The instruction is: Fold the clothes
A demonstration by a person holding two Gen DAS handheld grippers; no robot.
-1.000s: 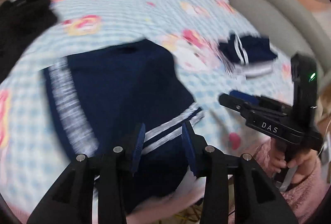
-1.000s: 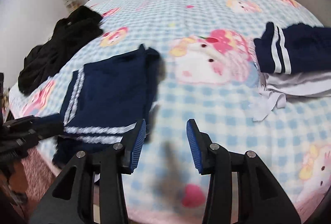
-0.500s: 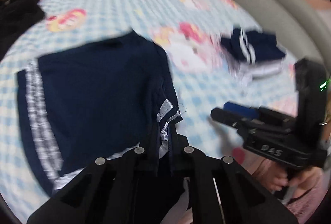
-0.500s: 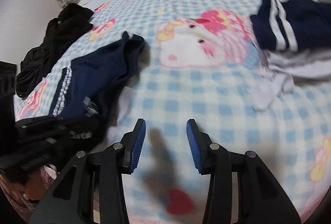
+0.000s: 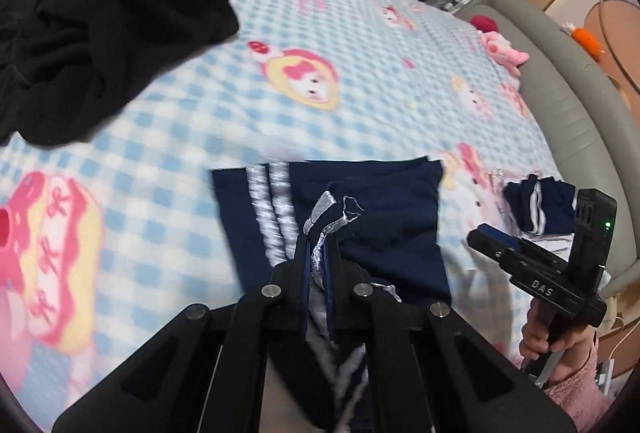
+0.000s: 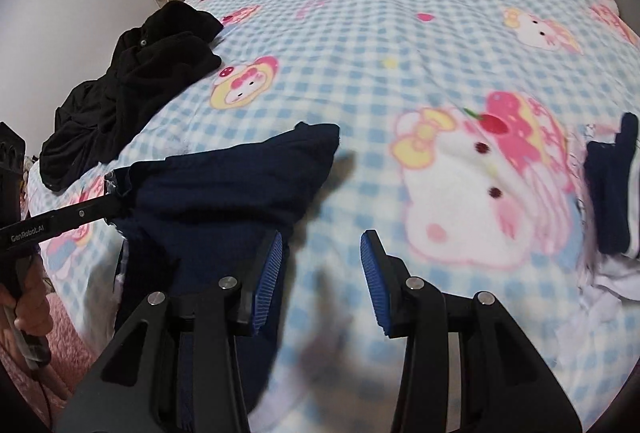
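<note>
The left tool is clamped on a striped edge of the navy shorts, which lie half lifted at the bed's near edge. The right tool hangs with its blue ribbed pads apart above the bed, a soft fleece blanket in blue check with pink cartoon prints. A crumpled black garment lies far left; folded navy clothes sit right. A grey padded bed frame curves around the far right.
</note>
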